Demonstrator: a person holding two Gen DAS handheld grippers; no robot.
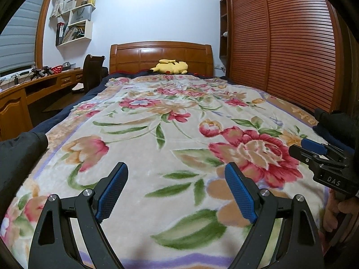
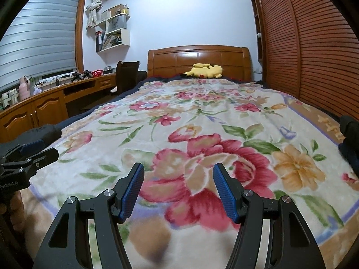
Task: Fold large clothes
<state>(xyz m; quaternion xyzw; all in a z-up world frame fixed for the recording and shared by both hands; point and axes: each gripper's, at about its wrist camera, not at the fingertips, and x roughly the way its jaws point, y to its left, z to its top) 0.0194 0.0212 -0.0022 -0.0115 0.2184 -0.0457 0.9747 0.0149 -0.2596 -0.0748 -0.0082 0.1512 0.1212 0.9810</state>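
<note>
A floral blanket (image 1: 170,121) covers the bed. A black garment's cuffed end (image 1: 24,150) lies at the bed's left edge, also visible in the right wrist view (image 2: 47,132). Another black garment piece (image 1: 332,121) sits at the bed's right edge (image 2: 350,125). My left gripper (image 1: 176,165) hovers open over the blanket's near end with nothing between its blue pads (image 1: 112,192). My right gripper (image 2: 178,165) is open beside it, over a large red flower, holding nothing. Each gripper appears side-on in the other's view: the right (image 1: 303,149), the left (image 2: 38,150).
A yellow plush toy (image 1: 170,67) lies by the wooden headboard (image 1: 161,53). A slatted wardrobe (image 1: 280,44) runs along the right. A wooden desk (image 2: 44,103) and dark chair (image 2: 126,74) stand left of the bed. A hand (image 1: 336,213) holds the right gripper's handle.
</note>
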